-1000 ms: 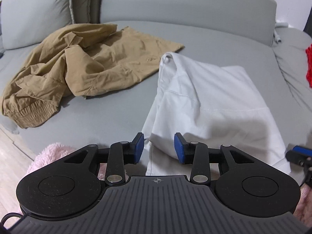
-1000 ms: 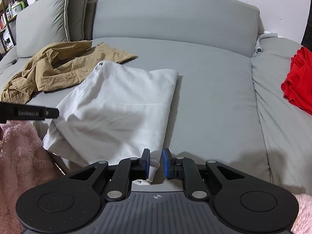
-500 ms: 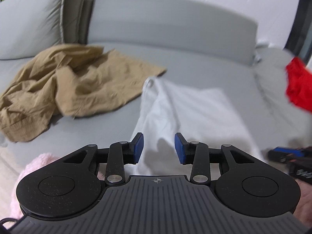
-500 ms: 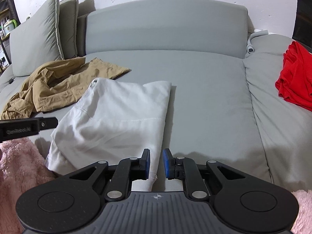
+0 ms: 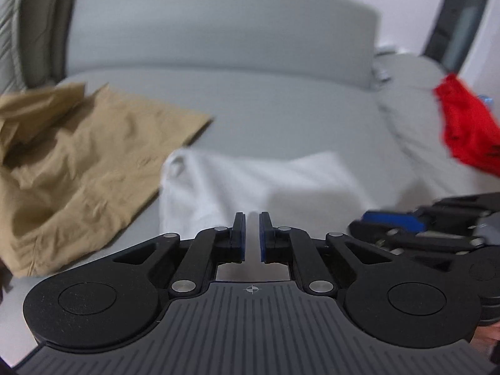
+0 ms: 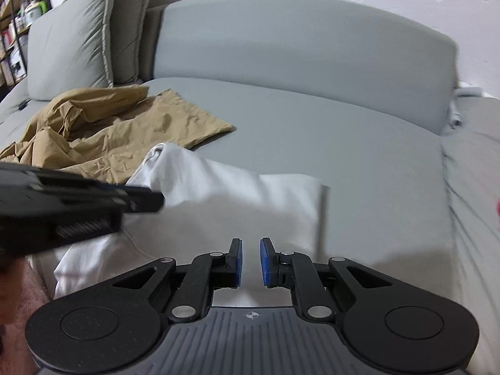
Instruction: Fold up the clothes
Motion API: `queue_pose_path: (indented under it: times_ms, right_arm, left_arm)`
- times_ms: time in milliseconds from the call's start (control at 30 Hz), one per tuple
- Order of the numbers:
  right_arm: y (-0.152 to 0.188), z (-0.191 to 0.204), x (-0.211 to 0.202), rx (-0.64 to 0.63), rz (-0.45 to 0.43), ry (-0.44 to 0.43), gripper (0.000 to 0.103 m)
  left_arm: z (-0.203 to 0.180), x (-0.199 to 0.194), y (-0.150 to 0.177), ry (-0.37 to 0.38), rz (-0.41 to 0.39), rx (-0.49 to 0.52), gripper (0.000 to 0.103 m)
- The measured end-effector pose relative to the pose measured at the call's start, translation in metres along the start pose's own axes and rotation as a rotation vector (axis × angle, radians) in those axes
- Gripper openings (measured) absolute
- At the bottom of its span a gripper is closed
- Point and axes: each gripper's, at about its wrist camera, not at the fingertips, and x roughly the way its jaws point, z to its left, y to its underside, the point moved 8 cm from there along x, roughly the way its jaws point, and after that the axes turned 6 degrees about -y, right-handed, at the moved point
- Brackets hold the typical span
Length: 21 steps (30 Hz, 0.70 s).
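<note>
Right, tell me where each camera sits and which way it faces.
Left wrist: on the left gripper, facing down along its closing jaws at the white garment on the grey sofa; the right gripper shows at right.
Right wrist: on the right gripper, same direction; the left gripper crosses at left.
Shared: white garment, tan garment, sofa.

No readable text, label, brand or number in either view. Only sign: small crosshair mark [image 5: 251, 288] at centre of grey ribbed housing, lower middle of left wrist view; same crosshair mark [image 6: 251, 314] on housing in right wrist view. Shelf items [image 6: 18, 28] at upper left edge of right wrist view carry packaging, print too small and blurred to read. Dark bar at left of right wrist view blurred, lettering illegible.
</note>
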Motion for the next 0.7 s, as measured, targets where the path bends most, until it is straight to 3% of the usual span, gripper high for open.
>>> queue_pose_path:
  times_ms: [100,300,367,433,533,600,700]
  right_arm:
    - [0.015,-0.001,0.011,-0.035,0.036,-0.013,0.012]
    - [0.014,-0.01,-0.006,-0.113,0.062,-0.04,0.013]
    - [0.002,-0.013,-0.013,-0.109,0.023,-0.105,0.02]
    - [-0.013,-0.016,-0.017,-0.109,-0.053,-0.181,0.02]
    - [-0.026,-0.023,-0.007,-0.053,-0.149,-0.205,0.02]
    - [-0.03,-0.026,0.004,0.011,-0.17,-0.221,0.019]
    - [-0.034,-0.023,0.013,-0.017,-0.173,-0.223,0.019]
  left_arm:
    - [0.012,0.01,0.012,-0.041,0.056,-0.048,0.009]
    - [0.019,0.004,0.012,-0.07,0.037,-0.058,0.009]
    - [0.017,-0.006,0.01,-0.058,0.004,-0.068,0.013]
    - [0.013,-0.018,0.006,-0.035,-0.032,-0.078,0.018]
    - [0.005,-0.03,-0.005,0.016,-0.077,-0.086,0.021]
    - [-0.005,-0.027,-0.013,0.01,-0.082,-0.042,0.021]
    - [-0.01,-0.008,-0.018,-0.032,-0.044,-0.013,0.021]
